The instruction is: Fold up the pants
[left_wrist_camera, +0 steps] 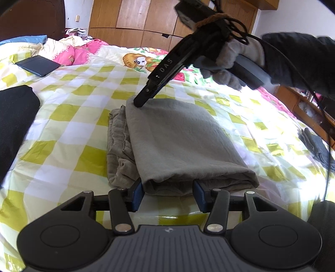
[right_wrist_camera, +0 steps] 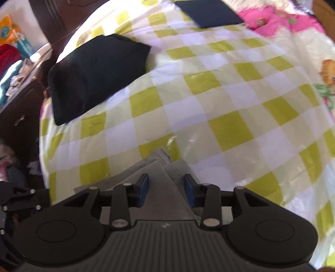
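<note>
The left gripper (left_wrist_camera: 167,193) is filling the bottom of its own view, its ribbed grey body and black linkage arms ending in two blue rubber pads (left_wrist_camera: 137,193) that are standing moderately apart on either side of the near folded edge of the grey pants (left_wrist_camera: 180,144), with no pad seen pressing the cloth. The pants are lying in the centre of that frame as a soft, matte, roughly rectangular bundle, smooth on top, with creased layers spilling out along the left side. At the bundle's far left corner, the right gripper (left_wrist_camera: 139,103) is slanting down from the upper right, its black fingertips meeting the cloth; white letters reading "DAS" are running along its finger. A grey knit-gloved hand (left_wrist_camera: 226,62) is holding its handle.

In the right wrist view, that gripper's (right_wrist_camera: 166,193) blue pads (right_wrist_camera: 144,191) are standing narrowly apart above a pointed fold of grey fabric, which is lying between them without visibly being pinched.

The glossy yellow-green and white checked bedsheet (left_wrist_camera: 73,108) is stretching open around the pants on all sides. A black folded garment (right_wrist_camera: 94,75) is sitting at the upper left of the right wrist frame, near the bed's edge. Farther off, a dark flat rectangular item (left_wrist_camera: 37,64) is lying at the upper left of the left wrist frame, beside a pink quilt (left_wrist_camera: 83,53), with wooden wardrobe doors (left_wrist_camera: 136,18) standing behind.
</note>
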`<action>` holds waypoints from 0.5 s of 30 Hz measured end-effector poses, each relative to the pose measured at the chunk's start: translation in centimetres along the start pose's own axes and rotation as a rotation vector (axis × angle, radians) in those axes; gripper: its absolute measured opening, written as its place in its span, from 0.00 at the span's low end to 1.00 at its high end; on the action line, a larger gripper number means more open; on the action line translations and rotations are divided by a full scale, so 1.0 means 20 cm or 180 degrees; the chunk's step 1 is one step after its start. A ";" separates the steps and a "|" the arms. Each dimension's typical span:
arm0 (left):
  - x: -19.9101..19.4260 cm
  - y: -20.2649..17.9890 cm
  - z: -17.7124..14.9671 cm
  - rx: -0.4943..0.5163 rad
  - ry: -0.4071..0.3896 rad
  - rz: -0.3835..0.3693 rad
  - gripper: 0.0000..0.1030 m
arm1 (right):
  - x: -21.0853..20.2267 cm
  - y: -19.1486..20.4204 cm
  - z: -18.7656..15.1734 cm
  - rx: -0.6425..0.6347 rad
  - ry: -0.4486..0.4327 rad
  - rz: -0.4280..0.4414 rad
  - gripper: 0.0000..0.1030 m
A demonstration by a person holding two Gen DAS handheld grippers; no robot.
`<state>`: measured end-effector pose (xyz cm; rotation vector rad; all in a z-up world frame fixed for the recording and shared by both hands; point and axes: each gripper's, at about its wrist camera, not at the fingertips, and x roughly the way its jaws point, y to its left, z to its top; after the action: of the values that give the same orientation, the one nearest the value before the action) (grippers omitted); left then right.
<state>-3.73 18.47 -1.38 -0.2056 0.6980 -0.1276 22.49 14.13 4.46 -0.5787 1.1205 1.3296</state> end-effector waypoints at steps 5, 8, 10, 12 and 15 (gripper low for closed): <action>0.03 0.00 0.01 0.0029 0.0093 -0.0008 0.61 | -0.03 0.00 -0.01 -0.0125 0.0200 0.0534 0.38; 0.06 0.00 0.01 -0.0013 0.0165 -0.0011 0.61 | -0.08 0.02 -0.01 -0.0164 0.0170 0.0816 0.39; 0.07 0.01 0.01 -0.0047 0.0204 -0.0007 0.61 | -0.06 0.00 0.00 -0.0144 0.0105 0.0736 0.35; 0.09 0.02 0.01 -0.0082 0.0239 -0.0021 0.61 | 0.02 -0.06 0.01 0.0155 0.0053 0.0648 0.26; 0.11 0.02 0.01 -0.0089 0.0292 -0.0025 0.61 | 0.04 -0.08 -0.02 0.0495 -0.0125 0.0560 0.03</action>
<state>-1.92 18.52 -2.64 -0.2305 0.7908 -0.1356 23.76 13.89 3.18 -0.3446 1.2522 1.3826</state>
